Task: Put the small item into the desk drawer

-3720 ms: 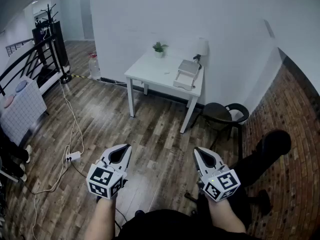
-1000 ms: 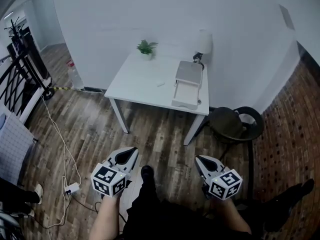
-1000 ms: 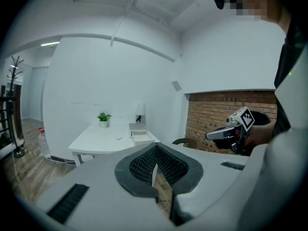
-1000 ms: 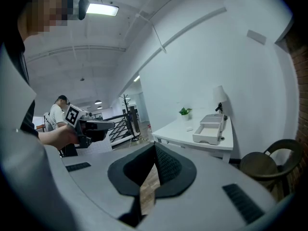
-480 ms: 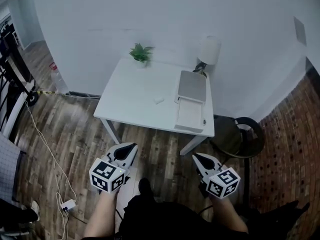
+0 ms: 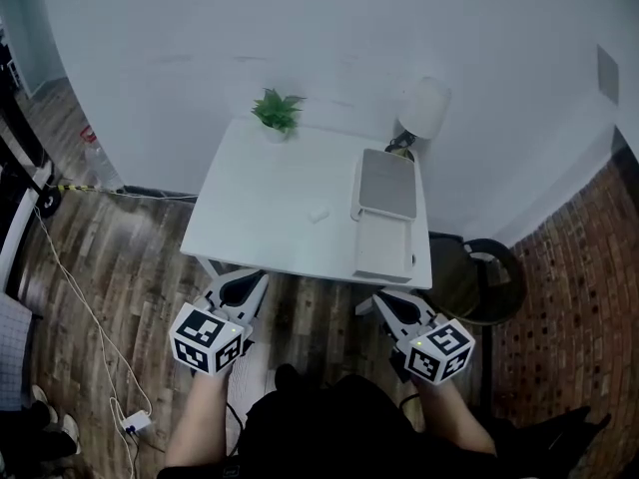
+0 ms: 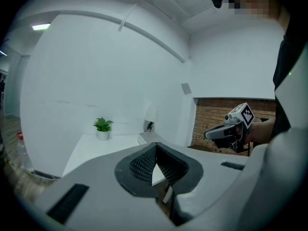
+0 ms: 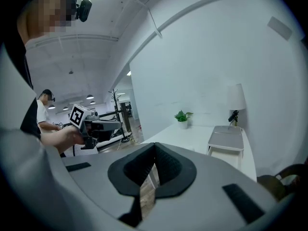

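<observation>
Your left gripper (image 6: pixel 243 281) and right gripper (image 6: pixel 383 303) have their fingers closed, empty; the small item (image 6: pixel 319 214) lies ahead of them on the counter (image 6: pixel 256 193).

small white item (image 6: pixel 319 214) mid-desk: too small to identify. desk (image 6: pixel 260 198) near edge partly covered by left gripper (image 6: pixel 252 279) and right gripper (image 6: pixel 381 301) tips; legs mostly hidden under top. chair (image 6: pixel 477 279) partly hidden behind desk's right corner. bystander's feet (image 6: pixel 45 410) cut off at bottom-left edge.

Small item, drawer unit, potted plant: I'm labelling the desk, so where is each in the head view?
small item (image 6: pixel 319 214), head view, its middle.
drawer unit (image 6: pixel 387 185), head view, grey top.
potted plant (image 6: pixel 277 110), head view, leaves.
</observation>
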